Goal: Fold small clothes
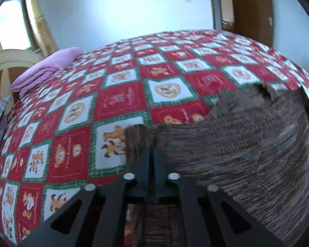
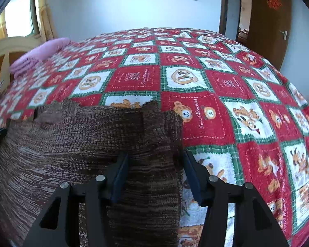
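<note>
Early going, by the look of it — brown knit (image 2: 88,144) lying spread on the bed (image 2: 206,82) near its front edge, no crisp fold visible yet. Left hand-held gripper (image 1: 151,154) pressed together, pinching the knit's left edge. Right hand-held gripper (image 2: 154,164) spread wide, straddling the knit's right edge, not yet closed on it. Still to come, seemingly: a right-side grip, then the folding proper. Pink bedding (image 1: 45,68) stacked well apart at the far left corner.
</note>
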A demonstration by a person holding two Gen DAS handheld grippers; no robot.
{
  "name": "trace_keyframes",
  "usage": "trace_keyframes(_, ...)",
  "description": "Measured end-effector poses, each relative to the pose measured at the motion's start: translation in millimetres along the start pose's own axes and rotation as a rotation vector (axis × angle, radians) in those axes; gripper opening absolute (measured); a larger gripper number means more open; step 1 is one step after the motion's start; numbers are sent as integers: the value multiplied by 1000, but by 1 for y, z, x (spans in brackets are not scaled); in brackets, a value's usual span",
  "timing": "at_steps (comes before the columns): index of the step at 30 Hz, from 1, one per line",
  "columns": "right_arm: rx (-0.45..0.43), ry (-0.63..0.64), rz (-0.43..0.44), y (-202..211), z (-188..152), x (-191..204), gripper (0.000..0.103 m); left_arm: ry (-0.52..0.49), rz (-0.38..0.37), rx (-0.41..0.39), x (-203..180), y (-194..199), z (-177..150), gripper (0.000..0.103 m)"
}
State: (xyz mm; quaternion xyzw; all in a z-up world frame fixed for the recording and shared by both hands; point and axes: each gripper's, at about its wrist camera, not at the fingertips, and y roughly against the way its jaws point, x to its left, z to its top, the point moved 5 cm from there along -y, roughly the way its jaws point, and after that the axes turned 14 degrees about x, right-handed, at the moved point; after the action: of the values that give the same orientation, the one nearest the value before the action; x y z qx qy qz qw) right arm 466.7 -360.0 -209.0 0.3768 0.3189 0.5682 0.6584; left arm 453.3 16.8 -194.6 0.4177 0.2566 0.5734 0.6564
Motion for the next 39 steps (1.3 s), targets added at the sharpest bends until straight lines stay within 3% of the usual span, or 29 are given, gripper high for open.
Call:
trace_keyframes(3, -64, -31, 1, 17, 0, -5, 55, 68, -7, 22, 16, -8, 1, 3)
trace_keyframes(6, -144, -35, -28, 47, 3, -3, 55, 60, -17, 31, 14, -12, 1, 3)
trace_keyframes(8, -120, 24, 26, 57, 6, 19, 55, 52, -9, 25, 11, -11, 2, 6)
trace_keyframes(10, -51, 129, 135, 60, 3, 58, 55, 76, 0, 21, 15, -9, 1, 9)
trace_keyframes(12, 37, 203, 261, 54, -4, 96, 55, 123, -18, 7, 23, -3, -1, 22)
trace_keyframes(14, 123, 236, 334, 41, -10, 126, 54, 173, -17, -13, 33, 3, -6, 59)
trace_keyframes(15, 155, 255, 348, 33, -12, 141, 52, 199, -21, -27, 39, 6, -9, 65)
trace_keyframes(18, 223, 323, 252, -3, -10, 174, 45, 239, -47, -27, 50, 7, -17, 69)
trace_keyframes(22, 183, 296, 197, -24, 20, 189, 45, 283, -103, 7, 56, -5, -25, 69)
trace_keyframes(25, 162, 287, 174, -34, 35, 198, 46, 294, -127, 15, 56, -7, -26, 75)
trace_keyframes(27, 146, 279, 163, -28, 35, 199, 46, 302, -149, 4, 57, -5, -28, 80)
trace_keyframes(29, 128, 258, 163, -15, 28, 196, 46, 323, -175, 0, 61, -5, -29, 93)
trace_keyframes(32, 107, 278, 164, 6, 14, 200, 46, 346, -207, 22, 65, -9, -31, 94)
trace_keyframes(34, 85, 341, 192, 19, 0, 214, 46, 331, -193, 39, 62, -12, -30, 94)
trace_keyframes(36, 81, 406, 200, 23, -13, 229, 46, 282, -127, 51, 52, -12, -28, 94)
trace_keyframes(39, 158, 450, 160, -4, -25, 249, 47, 240, -18, 78, 44, -17, -27, 96)
